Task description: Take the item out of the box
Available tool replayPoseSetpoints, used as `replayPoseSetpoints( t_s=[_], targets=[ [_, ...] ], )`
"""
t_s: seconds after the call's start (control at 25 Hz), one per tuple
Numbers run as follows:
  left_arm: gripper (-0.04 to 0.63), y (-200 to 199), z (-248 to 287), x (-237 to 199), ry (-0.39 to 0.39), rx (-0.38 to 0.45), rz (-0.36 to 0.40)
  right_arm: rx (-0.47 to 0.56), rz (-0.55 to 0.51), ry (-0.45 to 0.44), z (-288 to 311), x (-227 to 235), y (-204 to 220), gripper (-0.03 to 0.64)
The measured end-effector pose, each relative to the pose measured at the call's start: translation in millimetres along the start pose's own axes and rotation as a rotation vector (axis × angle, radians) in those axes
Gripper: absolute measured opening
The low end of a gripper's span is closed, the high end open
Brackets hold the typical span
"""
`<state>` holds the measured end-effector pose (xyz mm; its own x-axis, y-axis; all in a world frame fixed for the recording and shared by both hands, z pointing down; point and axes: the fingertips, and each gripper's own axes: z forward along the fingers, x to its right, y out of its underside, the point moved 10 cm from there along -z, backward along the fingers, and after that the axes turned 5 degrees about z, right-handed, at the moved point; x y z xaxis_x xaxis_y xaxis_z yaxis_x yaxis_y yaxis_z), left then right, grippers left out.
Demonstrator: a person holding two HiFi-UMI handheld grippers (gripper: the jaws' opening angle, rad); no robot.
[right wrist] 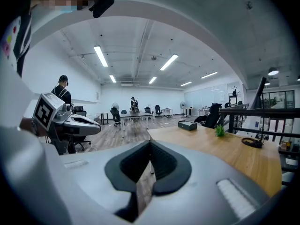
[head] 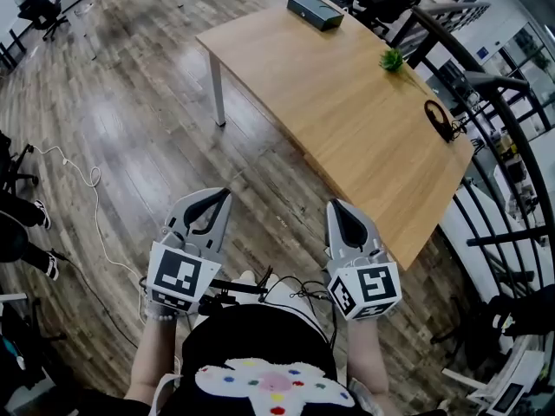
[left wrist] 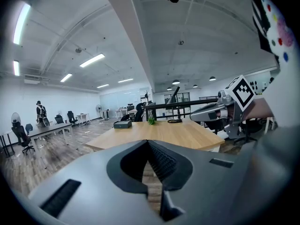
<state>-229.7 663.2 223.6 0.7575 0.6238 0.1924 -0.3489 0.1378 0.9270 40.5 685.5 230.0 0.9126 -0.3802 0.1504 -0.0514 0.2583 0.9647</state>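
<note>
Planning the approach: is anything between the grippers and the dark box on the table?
Nothing visible. The box sits at the far end of the table; only floor and bare tabletop lie between. The plant stands off to the right.

Pale honey-toned wood topped the table [head: 347, 120], where a dark grey box [head: 314, 10], a small green plant [head: 392, 59] and a black loop-shaped object [head: 438, 120] stood out. The floor [head: 130, 102] ran in grey-brown planks, crossed by a white cable [head: 87, 178]. The left gripper [head: 222, 196] and right gripper [head: 335, 206] were light grey with black inner pads, each carrying a cube of black-and-white square markers. The person's black top [head: 251, 332] bore a white patch [head: 269, 386] scattered with multicoloured dots.
</note>
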Motion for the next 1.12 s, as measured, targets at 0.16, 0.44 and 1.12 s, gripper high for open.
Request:
replayPoseSetpoints(
  t_s=[0.16,0.44,1.12],
  targets=[
    [0.005,1.3,-3.9,-7.4,0.002,0.001,0.009,0.000,-0.001,-0.008,2.7,-10.3,0.1,0.009],
    [0.005,10.4,-9.1,-17.7,0.004,-0.005,0.011,0.011,-0.011,-0.024,10.1,-22.4,1.2,0.009],
    [0.005,-12.6,70.7,-43.9,-0.023,0.045,-0.008,0.001,-0.060,-0.043,74.9,29.5,-16.7,0.009]
  ],
)
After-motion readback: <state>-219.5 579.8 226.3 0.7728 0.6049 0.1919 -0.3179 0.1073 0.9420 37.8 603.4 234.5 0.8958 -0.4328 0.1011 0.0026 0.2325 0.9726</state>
